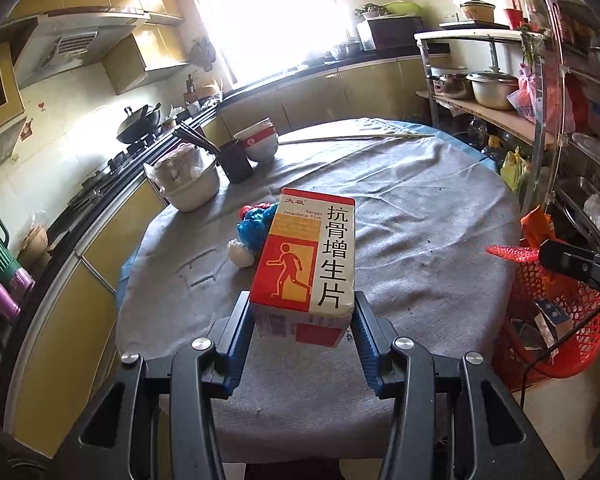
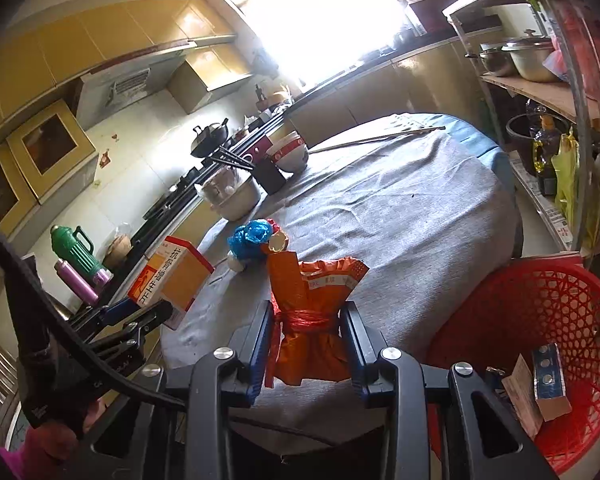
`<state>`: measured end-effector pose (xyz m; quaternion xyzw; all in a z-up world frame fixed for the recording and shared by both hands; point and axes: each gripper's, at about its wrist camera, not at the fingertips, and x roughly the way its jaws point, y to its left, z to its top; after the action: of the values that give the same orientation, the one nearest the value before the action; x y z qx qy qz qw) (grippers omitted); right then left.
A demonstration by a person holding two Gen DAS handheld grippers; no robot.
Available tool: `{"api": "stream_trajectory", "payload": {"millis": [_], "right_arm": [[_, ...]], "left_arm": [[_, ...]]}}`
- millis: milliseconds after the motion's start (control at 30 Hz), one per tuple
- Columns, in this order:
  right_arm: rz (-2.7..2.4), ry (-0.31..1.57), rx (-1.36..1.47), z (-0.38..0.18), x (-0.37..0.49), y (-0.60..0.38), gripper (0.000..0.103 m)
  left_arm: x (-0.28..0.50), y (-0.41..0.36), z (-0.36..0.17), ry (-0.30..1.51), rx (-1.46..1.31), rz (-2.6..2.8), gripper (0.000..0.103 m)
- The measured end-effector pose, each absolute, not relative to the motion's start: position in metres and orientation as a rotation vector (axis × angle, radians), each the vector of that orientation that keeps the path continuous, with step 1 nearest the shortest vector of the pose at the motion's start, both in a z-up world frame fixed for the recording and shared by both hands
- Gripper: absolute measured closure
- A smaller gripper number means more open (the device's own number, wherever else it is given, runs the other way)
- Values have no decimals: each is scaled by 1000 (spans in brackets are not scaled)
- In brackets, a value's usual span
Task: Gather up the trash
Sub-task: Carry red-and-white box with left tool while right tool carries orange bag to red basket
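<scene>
My left gripper (image 1: 302, 312) is shut on a red, orange and white medicine box (image 1: 306, 260) and holds it above the grey-clothed round table (image 1: 420, 216). The box and the left gripper also show in the right wrist view (image 2: 170, 276). My right gripper (image 2: 306, 320) is shut on an orange packet tied with red string (image 2: 312, 320), held above the table's near edge. A blue crumpled bag (image 2: 249, 238) and a white eggshell (image 2: 236, 263) lie on the table beyond. A red plastic basket (image 2: 540, 320) with some trash inside stands at the right.
Bowls (image 1: 258, 142), a metal pot (image 1: 188, 184) and a dark cup of chopsticks (image 1: 234, 160) stand at the table's far left. A long stick (image 1: 356, 138) lies at the far edge. A shelf with pots (image 1: 492, 88) stands right; counter and stove left.
</scene>
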<state>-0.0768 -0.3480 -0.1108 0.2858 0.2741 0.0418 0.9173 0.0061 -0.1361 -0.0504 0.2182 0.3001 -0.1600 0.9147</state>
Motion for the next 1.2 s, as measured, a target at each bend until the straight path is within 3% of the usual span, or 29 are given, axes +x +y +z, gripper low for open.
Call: {"api": "stream_trajectory", "payload": {"millis": [1200], "right_arm": [[22, 506, 688, -121, -120, -386, 66]], "left_arm": [[-24, -187, -52, 590, 539, -410, 53]]}}
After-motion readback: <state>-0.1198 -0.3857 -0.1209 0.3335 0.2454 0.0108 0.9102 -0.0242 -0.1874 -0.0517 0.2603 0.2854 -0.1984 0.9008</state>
